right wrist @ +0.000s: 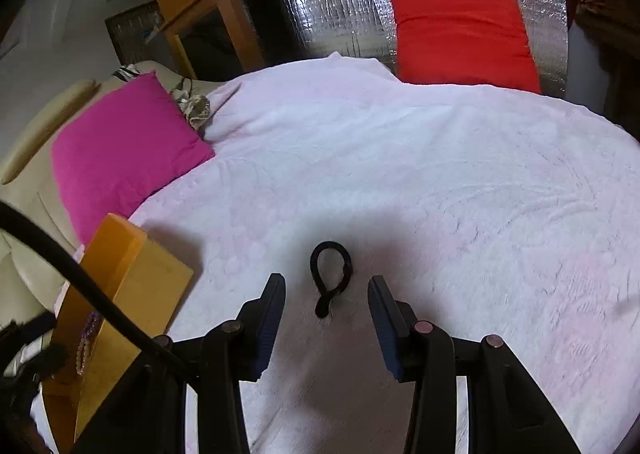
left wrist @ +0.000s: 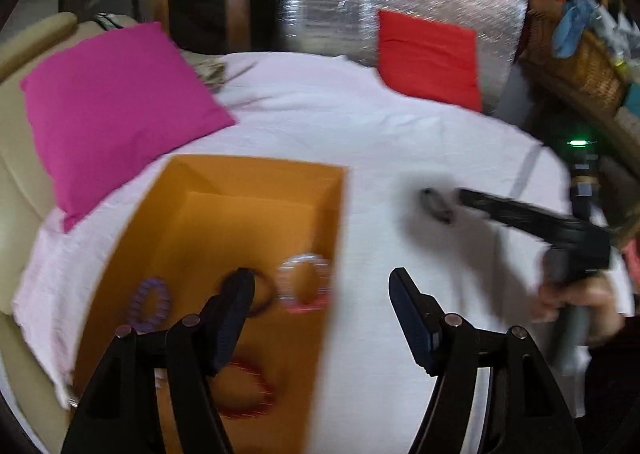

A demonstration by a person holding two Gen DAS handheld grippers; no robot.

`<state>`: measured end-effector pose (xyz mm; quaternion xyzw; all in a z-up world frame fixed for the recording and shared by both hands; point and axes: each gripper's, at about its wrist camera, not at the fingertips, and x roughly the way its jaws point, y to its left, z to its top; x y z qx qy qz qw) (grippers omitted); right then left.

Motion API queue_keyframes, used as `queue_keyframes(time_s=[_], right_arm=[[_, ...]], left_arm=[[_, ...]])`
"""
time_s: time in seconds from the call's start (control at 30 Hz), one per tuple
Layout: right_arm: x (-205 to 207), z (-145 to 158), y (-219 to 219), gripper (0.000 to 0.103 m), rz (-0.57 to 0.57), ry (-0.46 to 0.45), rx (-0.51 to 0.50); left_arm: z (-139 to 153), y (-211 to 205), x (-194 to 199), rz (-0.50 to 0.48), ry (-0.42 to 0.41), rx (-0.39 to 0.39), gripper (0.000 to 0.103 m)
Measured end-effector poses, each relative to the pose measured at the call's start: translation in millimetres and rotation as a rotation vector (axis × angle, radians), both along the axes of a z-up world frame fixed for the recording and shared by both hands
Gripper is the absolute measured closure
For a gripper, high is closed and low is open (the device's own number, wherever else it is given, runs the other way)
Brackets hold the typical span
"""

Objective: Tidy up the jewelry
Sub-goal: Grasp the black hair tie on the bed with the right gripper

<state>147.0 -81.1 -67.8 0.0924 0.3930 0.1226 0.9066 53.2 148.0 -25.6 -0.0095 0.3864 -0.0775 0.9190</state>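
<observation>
Jewelry lies partly in the open orange cardboard box (left wrist: pixel 256 181) at left: a purple beaded bracelet (left wrist: pixel 150 304), a pink-white one (left wrist: pixel 306 282), a red one (left wrist: pixel 246 390). Over it, the left gripper (left wrist: pixel 322 282) gapes empty. Rightward, the right gripper (right wrist: pixel 327 286) stands parted around a black looped band (right wrist: pixel 330 274) on the white blanket (right wrist: pixel 440 173), not touching it.

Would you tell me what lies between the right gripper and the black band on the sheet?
Only bare white sheet, as the right wrist view shows; the black band lies just ahead of the right gripper, whose jaws are open.
</observation>
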Motion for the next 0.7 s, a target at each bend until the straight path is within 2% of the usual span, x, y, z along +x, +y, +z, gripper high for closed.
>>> queue_keyframes(time_s=[0.1,0.2,0.33,0.5,0.7], right_arm=[[4,0,-2,0.057,0.008,0.008,-0.005],[14,-4,-1,0.061,0.028,0.023,-0.019],[36,-18,6,0.068,0.059,0.07,-0.054],[47,-29,0,0.068,0.083,0.098,-0.044],[54,-39,12,0.077,0.145,0.112,-0.083]], left_arm=[[5,-30,-6,-0.094,-0.028,-0.029,0.032],[-6,-57,-9,-0.153,-0.005,0.005,0.032],[-31,-71,1,-0.13,0.067,0.036,0.032],[-67,-76,29,-0.044,0.162,0.073,0.032],[-78,-82,32,0.004,0.182,0.094,0.032]])
